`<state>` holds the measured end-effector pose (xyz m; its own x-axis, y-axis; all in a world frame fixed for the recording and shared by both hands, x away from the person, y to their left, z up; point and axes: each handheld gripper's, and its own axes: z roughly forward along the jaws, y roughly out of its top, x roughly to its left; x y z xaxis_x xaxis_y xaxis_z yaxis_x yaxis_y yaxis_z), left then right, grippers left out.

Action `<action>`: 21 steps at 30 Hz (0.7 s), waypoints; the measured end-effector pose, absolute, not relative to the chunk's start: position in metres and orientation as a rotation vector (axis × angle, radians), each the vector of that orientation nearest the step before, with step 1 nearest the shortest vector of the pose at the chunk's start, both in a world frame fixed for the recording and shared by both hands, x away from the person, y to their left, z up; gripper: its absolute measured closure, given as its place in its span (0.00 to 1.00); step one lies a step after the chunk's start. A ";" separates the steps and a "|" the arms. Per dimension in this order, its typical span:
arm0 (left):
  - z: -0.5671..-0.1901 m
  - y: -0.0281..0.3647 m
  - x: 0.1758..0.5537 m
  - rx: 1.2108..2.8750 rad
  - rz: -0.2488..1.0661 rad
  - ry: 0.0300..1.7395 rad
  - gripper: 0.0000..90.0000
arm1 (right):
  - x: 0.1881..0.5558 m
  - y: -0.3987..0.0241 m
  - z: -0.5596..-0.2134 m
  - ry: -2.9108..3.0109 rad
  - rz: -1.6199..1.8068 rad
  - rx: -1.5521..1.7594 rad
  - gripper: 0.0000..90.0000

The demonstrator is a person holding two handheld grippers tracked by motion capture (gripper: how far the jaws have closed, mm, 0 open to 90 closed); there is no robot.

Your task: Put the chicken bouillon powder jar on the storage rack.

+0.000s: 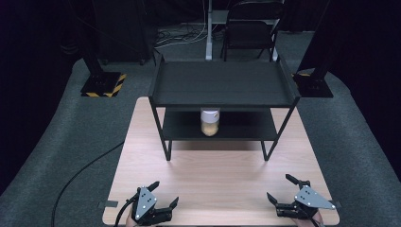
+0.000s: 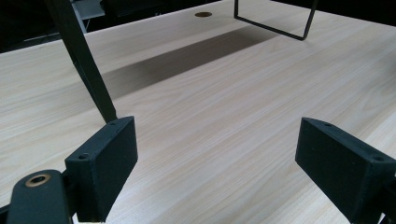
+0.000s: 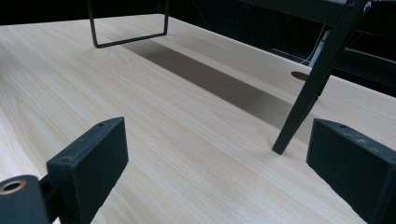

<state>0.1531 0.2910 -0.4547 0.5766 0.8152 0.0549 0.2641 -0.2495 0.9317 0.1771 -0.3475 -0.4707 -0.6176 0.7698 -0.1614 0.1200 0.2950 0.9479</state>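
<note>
Step in hand: as I read it, the very start; both my claws rest at the near edge of the surface [image 1: 217, 175], nothing picked up yet.
Left claw [image 1: 165, 193]: jaws wide apart, nothing between them; in the left gripper view I look across bare wood toward a leg of the rack.
Right claw [image 1: 279, 187]: jaws apart as well, empty; the right gripper view shows the rack's other front leg just ahead.
Jar [image 1: 210, 121]: small, white-lidded, pale contents, standing upright near the middle of the lower shelf [image 1: 246, 128] of the black rack [image 1: 222, 85], under the top tray and well apart from both claws.
Top tray: I see nothing on it.
Next move, my judgement: bring one claw forward and low between the rack's front legs, jaws level with the jar's body, then close on it below the lid.
Watch for: the top tray overhangs the shelf, so I would come in flat, not from above, and keep clear of the legs.
</note>
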 end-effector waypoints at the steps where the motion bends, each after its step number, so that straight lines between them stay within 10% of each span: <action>1: -0.455 0.291 0.153 1.792 0.678 0.889 0.14 | 0.177 -0.348 -0.471 1.946 1.348 0.793 0.05; 21: -0.455 0.292 0.150 1.793 0.686 0.905 0.14 | 0.181 -0.344 -0.470 1.970 1.340 0.769 0.05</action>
<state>0.1499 0.2916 -0.4549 0.5640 0.8241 0.0526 0.2734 -0.2465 0.9298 0.1813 -0.3437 -0.4696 -0.6332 0.7546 -0.1718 0.1174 0.3131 0.9424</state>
